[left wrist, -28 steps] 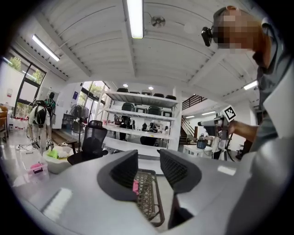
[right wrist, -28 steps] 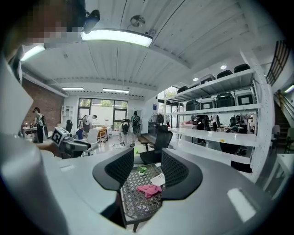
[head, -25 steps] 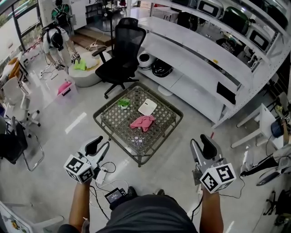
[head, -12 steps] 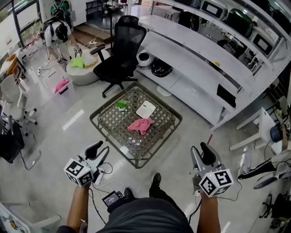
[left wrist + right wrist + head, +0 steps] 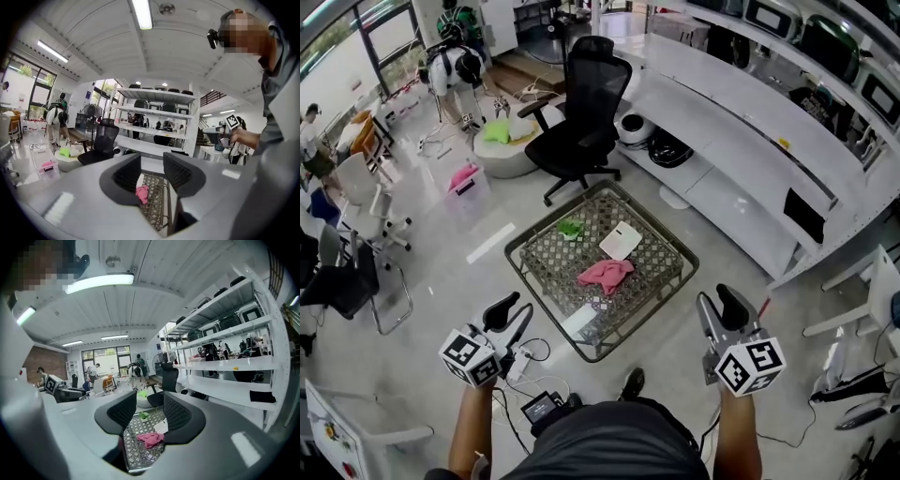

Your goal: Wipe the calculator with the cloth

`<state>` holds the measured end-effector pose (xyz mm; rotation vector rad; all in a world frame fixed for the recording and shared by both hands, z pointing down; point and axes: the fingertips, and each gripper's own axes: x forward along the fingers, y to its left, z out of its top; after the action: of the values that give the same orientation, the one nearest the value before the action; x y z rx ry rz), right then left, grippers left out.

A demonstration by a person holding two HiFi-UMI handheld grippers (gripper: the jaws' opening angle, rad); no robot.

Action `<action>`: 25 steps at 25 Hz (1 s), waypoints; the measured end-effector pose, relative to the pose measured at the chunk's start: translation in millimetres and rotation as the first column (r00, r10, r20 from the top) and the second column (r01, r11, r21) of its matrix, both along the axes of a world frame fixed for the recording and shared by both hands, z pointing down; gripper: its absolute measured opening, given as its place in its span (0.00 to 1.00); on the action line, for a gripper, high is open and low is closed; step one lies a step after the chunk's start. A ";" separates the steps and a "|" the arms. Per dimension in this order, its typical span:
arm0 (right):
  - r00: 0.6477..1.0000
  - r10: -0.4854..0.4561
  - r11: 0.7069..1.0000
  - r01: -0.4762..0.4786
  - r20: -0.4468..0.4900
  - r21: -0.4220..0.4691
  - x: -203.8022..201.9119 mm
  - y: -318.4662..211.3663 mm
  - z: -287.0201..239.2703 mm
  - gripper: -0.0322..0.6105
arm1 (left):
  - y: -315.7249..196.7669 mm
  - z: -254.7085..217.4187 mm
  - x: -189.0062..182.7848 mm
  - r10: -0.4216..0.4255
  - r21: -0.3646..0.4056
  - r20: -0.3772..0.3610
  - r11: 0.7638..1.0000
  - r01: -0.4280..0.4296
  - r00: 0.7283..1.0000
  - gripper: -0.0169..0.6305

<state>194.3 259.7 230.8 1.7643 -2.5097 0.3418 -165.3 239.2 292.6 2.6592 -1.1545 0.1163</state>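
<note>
**A:** Where do things stand?

**B:** The low woven table (image 5: 553, 267) is well ahead of the person, and both tools are far from it. The pink cloth (image 5: 605, 273) lies crumpled near its middle. A white flat slab (image 5: 620, 240) sits just beyond the cloth, and a pale rectangle (image 5: 579, 322) lies by the near edge. I cannot tell which of the 2 is the calculator.

**A:** And the jaws?

**B:** The left gripper (image 5: 510, 313) and the right gripper (image 5: 719, 309) both stand apart, with nothing between them.

**A:** So how to do it well?

**B:** Step close first. Then I'd pinch the cloth at a raised fold with 1 gripper and steady the calculator with the other.

**A:** Any writing?

**B:** None is readable; there are only the square markers on the 2 cubes.
</note>
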 end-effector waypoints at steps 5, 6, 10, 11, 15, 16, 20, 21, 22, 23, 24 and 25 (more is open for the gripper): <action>0.997 -0.075 0.997 0.075 0.024 -0.010 22.2 -36.2 11.3 0.32 | -7.8 -2.5 26.9 -0.054 0.016 0.030 0.998 0.053 0.998 0.31; 0.996 -0.089 0.996 0.090 0.031 -0.012 25.4 -42.0 14.1 0.32 | -8.3 -2.9 31.8 -0.068 0.010 0.029 0.998 0.068 0.997 0.31; 0.988 -0.142 0.990 0.143 0.055 -0.019 34.0 -60.8 24.6 0.32 | -10.5 -1.5 43.4 -0.121 -0.008 0.039 0.993 0.121 0.992 0.31; 0.987 -0.150 0.988 0.152 0.060 -0.022 37.5 -64.5 26.7 0.32 | -11.2 -1.1 46.0 -0.127 -0.009 0.047 0.992 0.128 0.991 0.31; 0.984 -0.162 0.986 0.165 0.079 -0.028 57.5 -78.4 35.7 0.32 | -15.2 2.3 56.2 -0.140 -0.003 0.092 0.990 0.141 0.986 0.31; 0.983 -0.163 0.986 0.166 0.084 -0.029 61.4 -80.8 38.8 0.32 | -16.7 1.6 58.8 -0.143 -0.001 0.099 0.990 0.143 0.985 0.31; 0.981 -0.162 0.985 0.167 0.107 -0.043 69.6 -89.3 48.5 0.32 | -26.2 -8.0 66.4 -0.153 0.007 0.118 0.988 0.153 0.981 0.31; 0.981 -0.161 0.985 0.167 0.111 -0.048 70.4 -91.2 50.4 0.32 | -29.6 -9.9 67.6 -0.151 0.008 0.121 0.988 0.152 0.981 0.31; 0.981 -0.160 0.985 0.167 0.113 -0.052 70.7 -93.1 52.2 0.32 | -33.2 -11.0 68.5 -0.148 0.010 0.124 0.989 0.148 0.981 0.31; 0.981 -0.160 0.984 0.167 0.114 -0.055 70.4 -94.9 53.6 0.32 | -37.1 -11.2 68.8 -0.143 0.012 0.127 0.990 0.143 0.981 0.31; 0.981 -0.158 0.985 0.165 0.113 -0.056 69.7 -96.6 54.6 0.32 | -41.3 -10.7 68.2 -0.138 0.013 0.130 0.990 0.138 0.982 0.31; 0.982 -0.155 0.985 0.162 0.111 -0.056 68.8 -97.9 54.8 0.32 | -45.5 -9.6 66.8 -0.133 0.015 0.132 0.991 0.132 0.982 0.31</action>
<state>263.1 161.7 285.6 1.5504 -2.6570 0.5130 -98.4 193.7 283.0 2.6042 -1.3709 0.2705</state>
